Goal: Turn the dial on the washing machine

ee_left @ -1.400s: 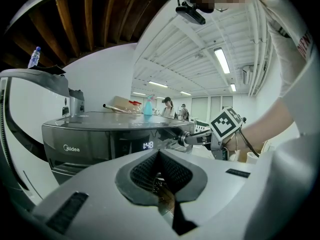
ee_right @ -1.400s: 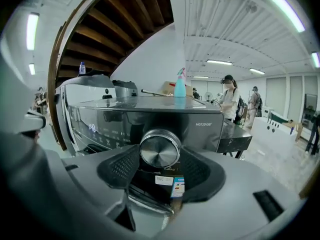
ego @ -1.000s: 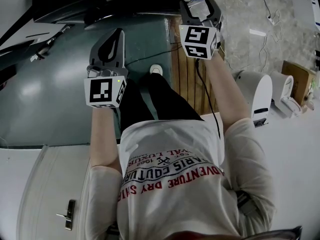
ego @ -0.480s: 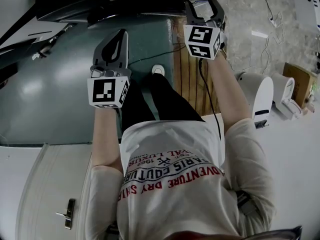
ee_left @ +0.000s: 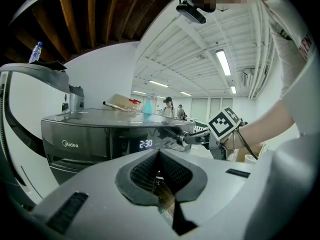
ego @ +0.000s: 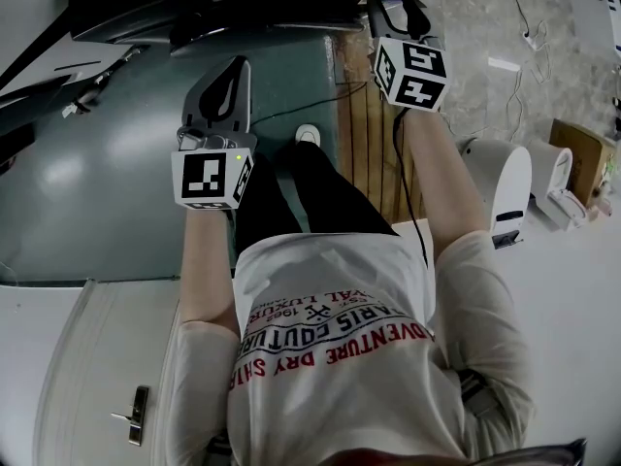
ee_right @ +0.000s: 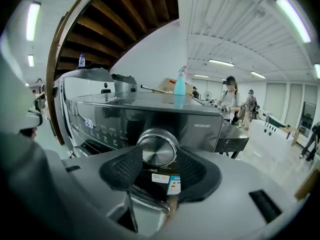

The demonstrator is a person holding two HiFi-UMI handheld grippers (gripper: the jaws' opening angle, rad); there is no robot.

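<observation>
- Rolling is the main change: in the head view the marker cube (ego: 411,72) of the right tool (ee_right: 159,156) now stands tilted. Half a second ago it sat nearly square, and the hand itself has hardly shifted.
- The jaws of this tool have just been closing, with the dial (ee_right: 157,145) between them. In the right gripper view one pad lies against the rim on each side, so I read it as clamped on the dial.
- My judgement is that the turn has begun, since a roll with the pads on the rim should carry the dial round. The shiny face has no mark that I can see, so how far it has turned I cannot tell.
- The left tool (ee_left: 158,154) has kept its place, well apart from the dial and low before the machine. Its jaws are together and nothing is between them.
- The dial sits on the dark front panel of the washing machine (ee_right: 150,115), near the top edge and to the right of the lit display (ee_left: 145,144).
- Its round face looks out of the panel, toward the person and straight at the right tool.
- It has no long side (it is a short round knob). Its axis runs out of the panel, nearly along the line in which the tool points, so a roll of the wrist suits it.
</observation>
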